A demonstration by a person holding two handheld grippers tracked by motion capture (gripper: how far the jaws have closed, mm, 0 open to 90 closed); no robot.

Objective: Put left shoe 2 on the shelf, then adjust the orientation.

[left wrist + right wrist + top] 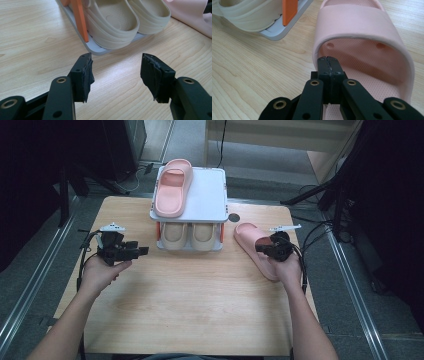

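Presently we list one pink slipper [172,190] shelved on the rack [210,200]; its mate [252,242] at right, unshelved, edge pinched by right gripper [329,61]; left gripper [116,75] open, empty.

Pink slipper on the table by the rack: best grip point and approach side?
Grip the wide strap of the pink slipper, probably one jaw under the arch and one on top. Come from the heel side, where the right gripper sits shut over the footbed: the strap stands clear of the sole there, and its open mouth faces that way. The flat sole offers less to pinch.

Open tongs [116,75] facing beige slippers [125,22]
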